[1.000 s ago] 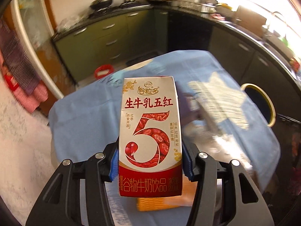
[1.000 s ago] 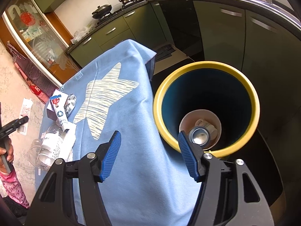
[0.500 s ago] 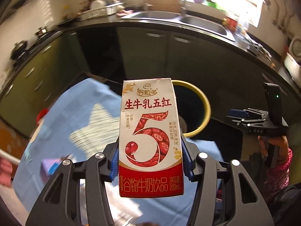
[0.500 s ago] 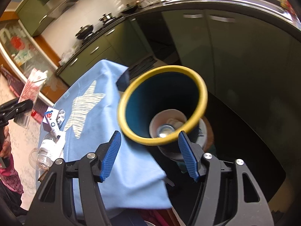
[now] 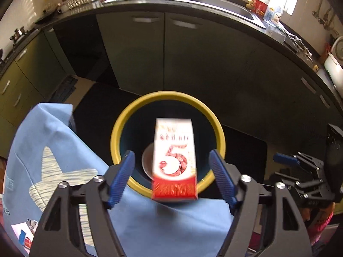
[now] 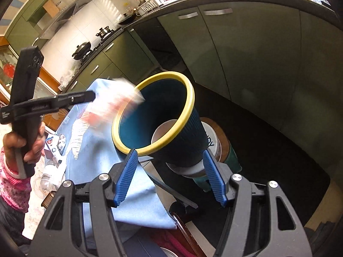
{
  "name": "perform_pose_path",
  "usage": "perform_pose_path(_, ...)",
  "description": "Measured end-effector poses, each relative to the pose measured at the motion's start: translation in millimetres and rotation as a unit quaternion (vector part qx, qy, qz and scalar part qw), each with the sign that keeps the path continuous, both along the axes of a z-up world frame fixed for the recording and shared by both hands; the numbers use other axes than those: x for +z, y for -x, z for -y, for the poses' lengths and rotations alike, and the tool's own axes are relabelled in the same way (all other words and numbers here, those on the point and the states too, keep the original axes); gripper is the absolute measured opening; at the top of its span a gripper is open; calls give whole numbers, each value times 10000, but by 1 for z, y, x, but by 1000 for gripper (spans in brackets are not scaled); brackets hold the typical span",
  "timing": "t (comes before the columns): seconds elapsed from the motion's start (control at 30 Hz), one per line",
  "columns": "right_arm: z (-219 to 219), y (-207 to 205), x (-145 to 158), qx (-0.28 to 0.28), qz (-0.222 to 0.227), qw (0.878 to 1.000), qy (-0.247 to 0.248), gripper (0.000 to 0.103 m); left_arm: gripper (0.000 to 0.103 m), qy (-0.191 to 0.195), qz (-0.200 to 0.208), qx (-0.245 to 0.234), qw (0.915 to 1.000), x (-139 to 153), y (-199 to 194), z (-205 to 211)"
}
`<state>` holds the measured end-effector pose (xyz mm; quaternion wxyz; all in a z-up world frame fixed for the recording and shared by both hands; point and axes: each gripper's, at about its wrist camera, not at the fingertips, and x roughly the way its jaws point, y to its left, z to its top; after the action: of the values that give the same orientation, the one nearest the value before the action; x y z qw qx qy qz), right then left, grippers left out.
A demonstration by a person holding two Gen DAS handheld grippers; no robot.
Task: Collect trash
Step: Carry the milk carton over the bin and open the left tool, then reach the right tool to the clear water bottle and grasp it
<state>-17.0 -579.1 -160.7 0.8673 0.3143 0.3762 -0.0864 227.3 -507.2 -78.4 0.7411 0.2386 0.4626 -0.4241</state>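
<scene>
Left gripper (image 5: 171, 178): jaws opening, blue ribbed pads clear of the red-and-white drink carton (image 5: 174, 160) on both sides. The carton is blurred, unsupported, between the pads and over the mouth of the dark blue ribbed bin with a yellow rim (image 5: 133, 115). A pale round container lies at the bin's bottom.

Right gripper (image 6: 169, 176): jaws apart, holding nothing, just beside the bin's lower wall.

Light blue cloth with a pale star (image 5: 53, 150) covers the table next to the bin. Further litter lies at its far end.
</scene>
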Motion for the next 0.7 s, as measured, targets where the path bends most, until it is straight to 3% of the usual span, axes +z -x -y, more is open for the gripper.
perform_pose_path(0.2,-3,-5,-2,107,-44,9999,2,60,94,812,530,224,9950,53,12,-60)
perform_pose_path(0.37,-18,-19,-2,360,-99,9993,37,61,98,1622,820,940,9788,97,22,-156)
perform_pose_path(0.47,-33,-32,0,564,-150,9983,90,61,98,1854,1161,1641,9619,109,26,-232)
perform_pose_path(0.57,-56,-50,3,876,-181,9958,175,61,98,1794,1559,2206,9460,106,28,-294)
perform_pose_path(0.7,-96,-77,7,1419,-222,9893,272,61,98,1834,1827,3035,9170,91,27,-378)
